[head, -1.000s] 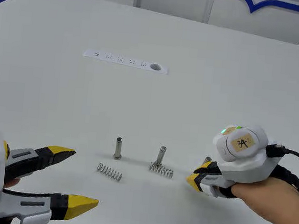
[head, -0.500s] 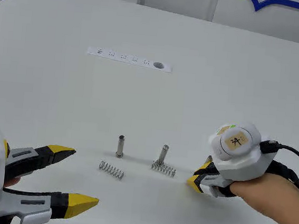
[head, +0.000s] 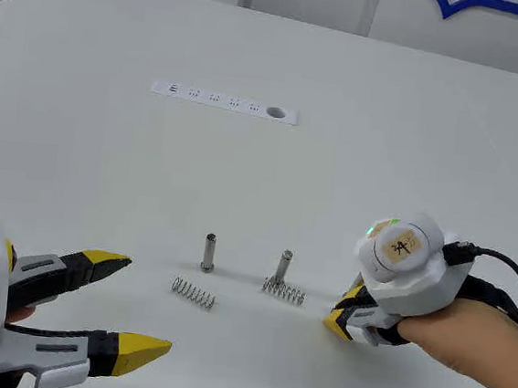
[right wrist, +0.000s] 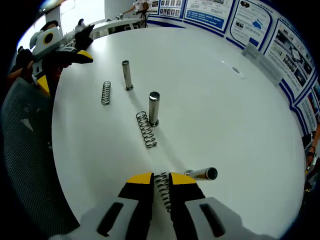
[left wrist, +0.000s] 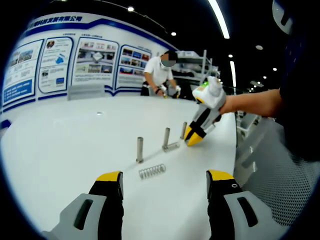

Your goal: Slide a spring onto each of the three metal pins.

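Observation:
Two metal pins [head: 208,252] [head: 283,266] stand upright mid-table. One loose spring [head: 193,292] lies in front of the left pin and another spring [head: 283,293] lies at the foot of the middle pin. My right gripper [head: 337,316] rests low on the table to their right. In the right gripper view it [right wrist: 161,179] is shut on a third spring [right wrist: 162,187], with the third pin [right wrist: 202,173] just beside its jaws. My left gripper [head: 143,304] hovers open at the front left, nothing between its jaws [left wrist: 165,180]; it faces the loose spring [left wrist: 151,171].
A white power strip [head: 224,103] lies flat further back on the white table [head: 410,153]. A cable [head: 508,273] trails from the right gripper. A person [left wrist: 161,75] stands beyond the table's far end.
The right gripper has sunk slightly and edged forward, so the third pin's tip is now hidden behind it in the head view. The left gripper, pins and loose springs have not moved.

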Tool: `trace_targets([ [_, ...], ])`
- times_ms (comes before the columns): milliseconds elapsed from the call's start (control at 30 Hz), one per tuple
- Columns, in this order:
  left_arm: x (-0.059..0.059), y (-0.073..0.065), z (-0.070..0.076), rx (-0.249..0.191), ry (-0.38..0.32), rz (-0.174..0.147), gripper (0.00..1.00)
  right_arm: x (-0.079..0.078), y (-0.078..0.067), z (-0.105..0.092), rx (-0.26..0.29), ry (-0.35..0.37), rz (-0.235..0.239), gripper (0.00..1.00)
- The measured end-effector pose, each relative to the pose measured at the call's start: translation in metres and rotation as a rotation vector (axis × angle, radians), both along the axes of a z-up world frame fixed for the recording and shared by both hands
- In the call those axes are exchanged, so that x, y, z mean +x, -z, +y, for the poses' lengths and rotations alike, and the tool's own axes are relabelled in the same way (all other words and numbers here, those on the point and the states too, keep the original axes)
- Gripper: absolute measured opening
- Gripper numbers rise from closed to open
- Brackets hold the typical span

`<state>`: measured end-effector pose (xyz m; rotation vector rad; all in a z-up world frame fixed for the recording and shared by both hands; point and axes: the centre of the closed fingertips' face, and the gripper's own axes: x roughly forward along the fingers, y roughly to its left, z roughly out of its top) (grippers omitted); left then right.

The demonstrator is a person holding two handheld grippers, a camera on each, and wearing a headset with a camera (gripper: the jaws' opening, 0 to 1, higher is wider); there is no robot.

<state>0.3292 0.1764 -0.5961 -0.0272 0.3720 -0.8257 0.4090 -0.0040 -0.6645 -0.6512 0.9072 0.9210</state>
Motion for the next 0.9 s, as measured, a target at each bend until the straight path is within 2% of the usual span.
trace_targets([
  [167,-0.0007,0.0003,-0.0001,-0.001,0.002,0.002,0.68,-0.0001,0.0,-0.0013,-0.01,0.028,-0.002,0.13],
  [300,-0.0005,-0.0002,0.0003,-0.002,0.003,0.002,0.68,-0.0021,-0.0004,-0.0017,-0.01,0.014,-0.01,0.15],
  [367,-0.0001,-0.0008,0.0002,-0.003,0.003,0.001,0.68,-0.003,-0.0016,-0.0014,-0.01,-0.005,-0.014,0.19],
  [467,0.0005,-0.0008,-0.0003,-0.003,0.005,0.001,0.68,-0.0033,-0.0031,-0.0012,-0.013,-0.027,-0.019,0.19],
  [533,0.0006,-0.0011,-0.001,-0.005,0.006,0.001,0.68,-0.0046,-0.0032,-0.0008,-0.035,-0.082,-0.029,0.18],
  [667,0.0002,-0.0017,-0.0016,-0.006,0.007,0.001,0.68,-0.0052,-0.006,0.0026,-0.051,-0.143,-0.039,0.18],
  [900,-0.0017,-0.0022,0.0009,-0.009,-0.001,0.002,0.68,-0.0015,-0.0048,0.0027,-0.096,-0.193,-0.026,0.15],
])
